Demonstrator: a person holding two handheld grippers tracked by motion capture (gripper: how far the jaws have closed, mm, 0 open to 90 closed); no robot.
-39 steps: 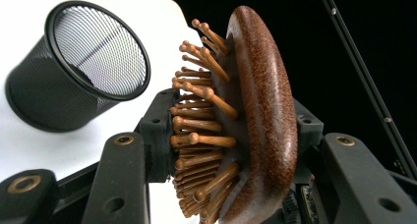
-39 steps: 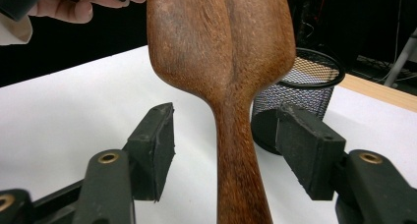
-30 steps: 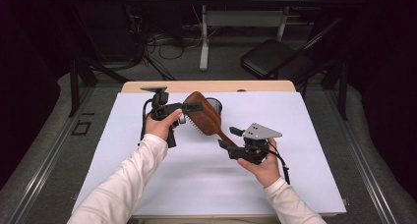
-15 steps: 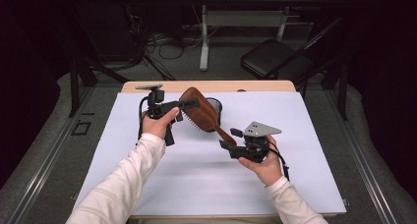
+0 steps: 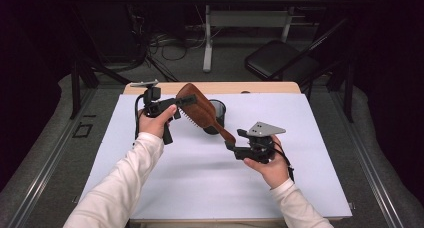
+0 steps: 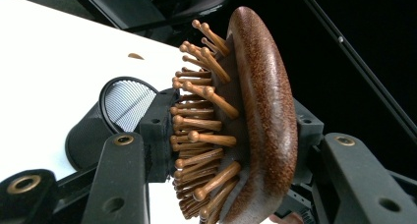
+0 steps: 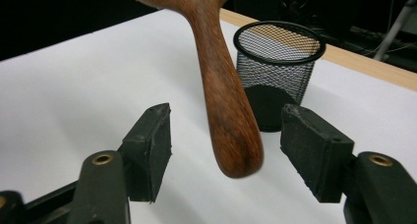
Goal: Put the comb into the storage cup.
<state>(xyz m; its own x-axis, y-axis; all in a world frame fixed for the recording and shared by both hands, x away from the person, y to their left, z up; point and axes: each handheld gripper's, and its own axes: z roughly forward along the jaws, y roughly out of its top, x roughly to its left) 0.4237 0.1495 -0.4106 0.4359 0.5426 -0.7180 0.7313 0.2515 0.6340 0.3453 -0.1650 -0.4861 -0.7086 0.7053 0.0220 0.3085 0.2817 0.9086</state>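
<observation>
A brown wooden hairbrush (image 5: 202, 113) hangs above the table, its head up left and its handle slanting down to the right. My left gripper (image 5: 184, 102) is shut on the head. In the left gripper view the gripper (image 6: 231, 130) clamps the brush (image 6: 265, 111) across its peg bristles and rounded back. My right gripper (image 5: 231, 138) sits at the handle's end. In the right gripper view the gripper (image 7: 226, 150) stands open with the handle (image 7: 226, 101) between the pads, with a gap on each side. Its jaws have just been opening.
A black mesh cup (image 5: 218, 110) stands upright on the white sheet (image 5: 200, 178) just behind the brush, also seen as the cup (image 7: 278, 71) past the handle. The wooden table edge (image 5: 260, 87) runs along the back. A chair (image 5: 280, 63) stands beyond.
The brush head and my left gripper have shifted slightly up and left. My right hand has stayed where it was.
</observation>
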